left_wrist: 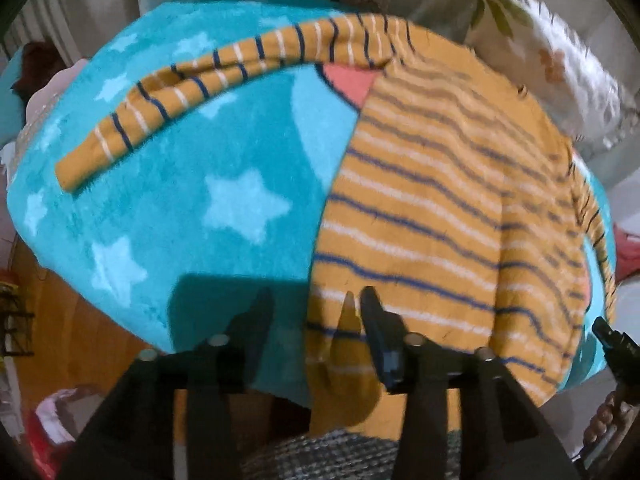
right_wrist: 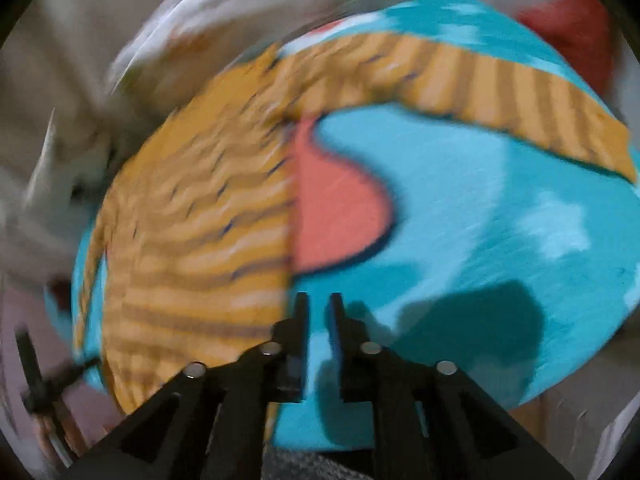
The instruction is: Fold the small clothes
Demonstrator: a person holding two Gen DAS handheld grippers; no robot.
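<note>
Jaws parted, orange striped shirt (left_wrist: 432, 200) half-folded

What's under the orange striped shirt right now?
The orange striped shirt lies on a teal fleece blanket with pale stars. A coral patch of its print pokes out; the print beneath the shirt is hidden.

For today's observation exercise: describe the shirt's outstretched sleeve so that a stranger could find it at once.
Start at the turquoise star-patterned blanket. On it lies an orange striped shirt; from its top, one long sleeve stretches sideways across the blanket. It alone is a narrow band, its stripes running across it, ending in a plain orange cuff.
</note>
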